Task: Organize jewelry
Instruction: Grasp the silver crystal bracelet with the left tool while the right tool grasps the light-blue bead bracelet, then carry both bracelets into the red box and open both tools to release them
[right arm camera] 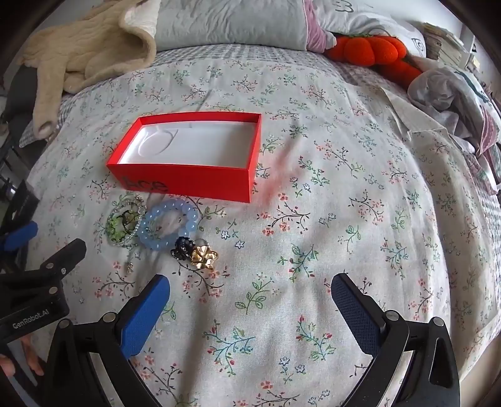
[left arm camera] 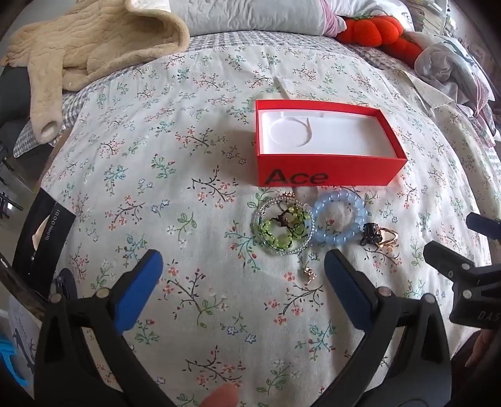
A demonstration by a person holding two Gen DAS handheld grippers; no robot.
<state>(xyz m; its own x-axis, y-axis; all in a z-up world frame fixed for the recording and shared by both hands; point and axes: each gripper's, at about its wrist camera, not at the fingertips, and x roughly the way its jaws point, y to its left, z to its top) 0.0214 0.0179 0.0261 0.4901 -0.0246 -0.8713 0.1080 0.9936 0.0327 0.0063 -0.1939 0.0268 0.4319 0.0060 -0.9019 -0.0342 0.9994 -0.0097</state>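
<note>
Several jewelry bits: all bunched together on the floral bedspread [left arm camera: 194, 131], just at 6 o'clock of the red box [left arm camera: 328, 170].
Blue bead bracelet [left arm camera: 339, 220]: laid flat, seen touching the green-and-clear bracelet pile [left arm camera: 283, 227] at its 9 o'clock. In the right wrist view the same blue bracelet [right arm camera: 169, 228] is found at 7 o'clock of the box [right arm camera: 188, 181].
Black and gold pieces: a black piece [right arm camera: 181, 249] and a gold piece [right arm camera: 203, 256] are pressed up against each other at 5 o'clock of the blue bracelet. What exactly they are can't be told tbh.
Small gold charm [left arm camera: 308, 274]: left on its own at 6 o'clock of the pile, near the left gripper's right fingertip.
Red box: lid off, white insert shown inside, "Ace" printed on the near wall, nothing placed in it.
Left gripper [left arm camera: 244, 275]: spread wide, nothing held, blue pads [left arm camera: 137, 291] kept above the sheet at 6 o'clock of the pile.
Right gripper [right arm camera: 250, 297]: also wide open and empty, parked over bare bedspread at 4 o'clock of the jewelry, well apart from the box.
Background stuff: a beige fleece garment [left arm camera: 94, 43] is dumped at 11 o'clock, an orange plush [left arm camera: 372, 31] at 1 o'clock, pillows [right arm camera: 228, 25] at 12.
</note>
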